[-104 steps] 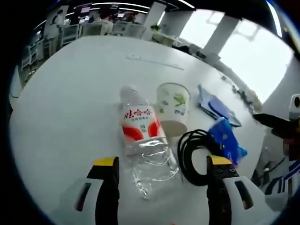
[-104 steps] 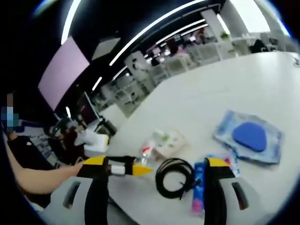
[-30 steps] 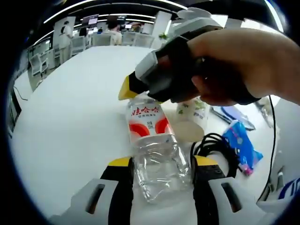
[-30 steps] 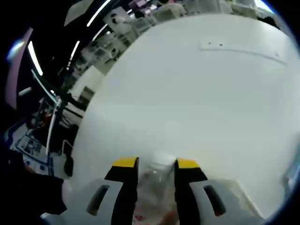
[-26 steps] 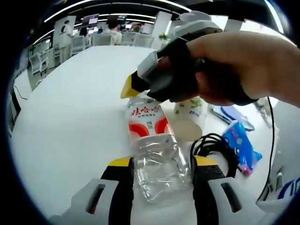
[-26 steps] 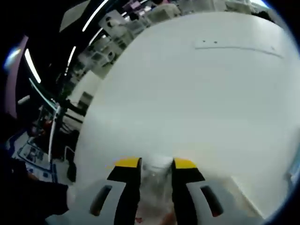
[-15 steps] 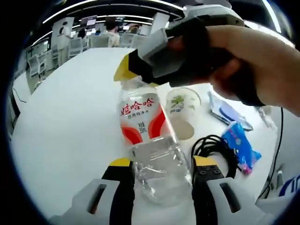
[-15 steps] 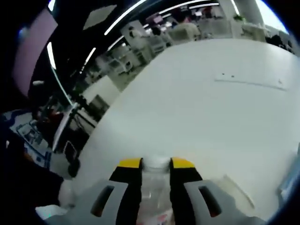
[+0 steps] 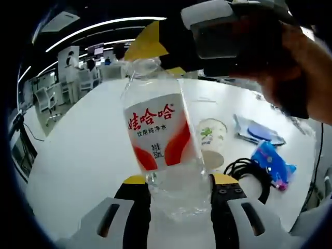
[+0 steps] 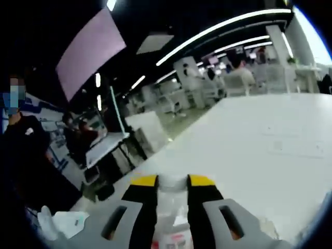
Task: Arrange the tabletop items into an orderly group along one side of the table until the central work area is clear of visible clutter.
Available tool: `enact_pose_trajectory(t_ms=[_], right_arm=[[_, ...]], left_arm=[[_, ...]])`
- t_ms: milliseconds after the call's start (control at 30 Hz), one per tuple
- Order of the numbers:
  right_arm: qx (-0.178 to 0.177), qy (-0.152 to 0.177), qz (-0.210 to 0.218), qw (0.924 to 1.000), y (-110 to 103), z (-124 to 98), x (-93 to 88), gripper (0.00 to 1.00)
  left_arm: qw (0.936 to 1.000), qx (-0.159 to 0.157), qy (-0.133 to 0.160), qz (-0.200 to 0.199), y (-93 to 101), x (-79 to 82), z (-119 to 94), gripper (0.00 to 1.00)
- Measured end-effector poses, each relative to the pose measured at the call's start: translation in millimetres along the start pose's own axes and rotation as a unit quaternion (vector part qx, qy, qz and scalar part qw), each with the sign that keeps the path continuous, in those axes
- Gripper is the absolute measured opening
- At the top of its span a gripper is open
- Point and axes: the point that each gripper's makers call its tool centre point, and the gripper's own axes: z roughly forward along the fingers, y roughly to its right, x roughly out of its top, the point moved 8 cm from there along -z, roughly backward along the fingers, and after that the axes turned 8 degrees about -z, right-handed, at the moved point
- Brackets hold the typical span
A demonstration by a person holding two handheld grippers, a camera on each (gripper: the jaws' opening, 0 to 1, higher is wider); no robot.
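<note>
A clear water bottle [image 9: 158, 132] with a red and white label stands nearly upright, lifted off the white table [image 9: 78, 145]. My left gripper [image 9: 174, 184] is shut on its base. My right gripper [image 9: 155, 49], held by a hand, enters the left gripper view from above and is shut on the bottle's neck. In the right gripper view, the right gripper [image 10: 173, 181] pinches the white cap [image 10: 173, 181] between its yellow-tipped jaws. A paper cup [image 9: 211, 140] lies on its side behind the bottle.
A coiled black cable [image 9: 249, 174] lies right of the cup. A blue packet [image 9: 271, 163] and a blue pouch [image 9: 257, 130] sit further right. Office desks, chairs and people stand beyond the table's far edge [image 10: 197, 124].
The bottle has been raised from lying on the table to nearly upright, held at both ends. Both views tilted up with the hands.
</note>
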Motion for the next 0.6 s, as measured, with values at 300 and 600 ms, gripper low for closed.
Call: enact_pose_trajectory(t_ms=[300,600], right_arm=[[0.035,0.058,-0.039,0.9969,-0.6,-15.7,23.7,0.17],[0.066,0.078,-0.067,0.9925,15.0,-12.6,30.3,0.17]], left_arm=[[0.9965,0.013,0.057,0.059,-2.0,23.1,1.8,0.42],[0.9938,0.020,0.067,0.086,-6.6,37.1,21.4,0.41]])
